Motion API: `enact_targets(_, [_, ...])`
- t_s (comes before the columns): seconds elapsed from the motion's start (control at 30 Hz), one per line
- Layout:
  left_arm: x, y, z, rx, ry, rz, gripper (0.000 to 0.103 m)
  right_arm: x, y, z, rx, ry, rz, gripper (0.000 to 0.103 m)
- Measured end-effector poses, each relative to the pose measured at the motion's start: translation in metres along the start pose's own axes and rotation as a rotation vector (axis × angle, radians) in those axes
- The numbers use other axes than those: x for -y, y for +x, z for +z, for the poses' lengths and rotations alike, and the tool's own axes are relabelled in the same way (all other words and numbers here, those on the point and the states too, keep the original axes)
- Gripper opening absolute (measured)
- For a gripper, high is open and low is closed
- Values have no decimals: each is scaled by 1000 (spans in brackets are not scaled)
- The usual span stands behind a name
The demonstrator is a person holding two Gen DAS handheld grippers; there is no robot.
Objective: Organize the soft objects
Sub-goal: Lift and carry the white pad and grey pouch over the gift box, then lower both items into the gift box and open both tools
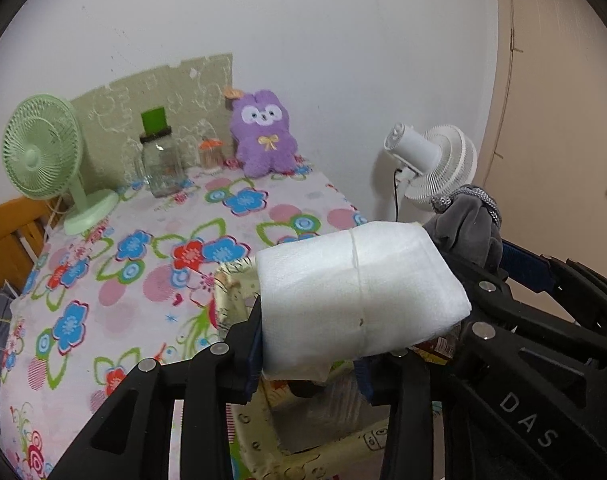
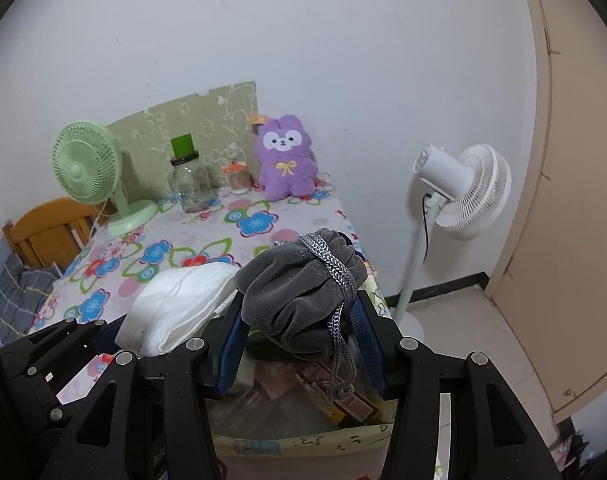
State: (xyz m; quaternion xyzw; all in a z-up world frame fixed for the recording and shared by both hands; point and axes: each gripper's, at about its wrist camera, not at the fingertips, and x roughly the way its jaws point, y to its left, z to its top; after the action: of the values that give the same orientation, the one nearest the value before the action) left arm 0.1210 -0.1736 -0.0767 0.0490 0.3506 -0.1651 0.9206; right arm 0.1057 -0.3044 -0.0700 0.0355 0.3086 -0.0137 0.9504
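Floral-clothed desk (image 1: 151, 264). Left tool (image 1: 309, 344) clamps folded white cloth (image 1: 359, 292); right tool (image 2: 299, 312) clamps gray drawstring pouch (image 2: 303, 292). Risk: dangling cord snagging storage bin (image 2: 303, 442) rim.

White folded cloth (image 1: 359, 300) clamped in left gripper (image 1: 307, 344), probably above a patterned box (image 1: 239, 280).
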Motion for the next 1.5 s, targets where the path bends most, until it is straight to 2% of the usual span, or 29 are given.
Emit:
enact_targets(0.2, [3, 15, -1, -40, 9, -12, 48, 6, 11, -4, -19, 3, -12, 54])
enact_targets(0.27, [3, 18, -1, -46, 11, -9, 64, 8, 13, -5, -23, 4, -13, 54])
enact_targets(0.3, [3, 18, -1, -47, 10, -7, 67, 8, 14, -5, -26, 6, -12, 54])
enact_targets(0.37, [3, 21, -1, -45, 13, -1, 83, 9, 17, -6, -31, 6, -13, 54])
enact_targets(0.43, [2, 22, 0, -42, 13, 9, 94, 9, 20, -6, -36, 8, -11, 54])
enact_targets(0.47, [2, 23, 0, -39, 14, 16, 96, 9, 21, -5, -38, 7, -9, 54])
enact_targets(0.63, [3, 24, -2, -44, 36, 32, 98, 5, 27, -6, -51, -3, 2, 54])
enact_targets(0.83, [4, 20, -8, -67, 67, 13, 102, 1, 34, -10, -82, 14, 30, 54])
enact_targets(1.23, [1, 12, -15, -88, 64, 9, 102, -12, 29, -22, -111, 13, 107, 56])
enact_targets(1.3, [1, 10, -17, -85, 63, 15, 102, -14, 27, -24, -115, 12, 116, 59])
enact_targets(1.4, [-2, 7, -18, -82, 55, 14, 102, -15, 19, -25, -94, 16, 131, 77])
enact_targets(1.5, [-3, 2, -18, -74, 49, 12, 102, -18, 10, -25, -64, 2, 111, 80])
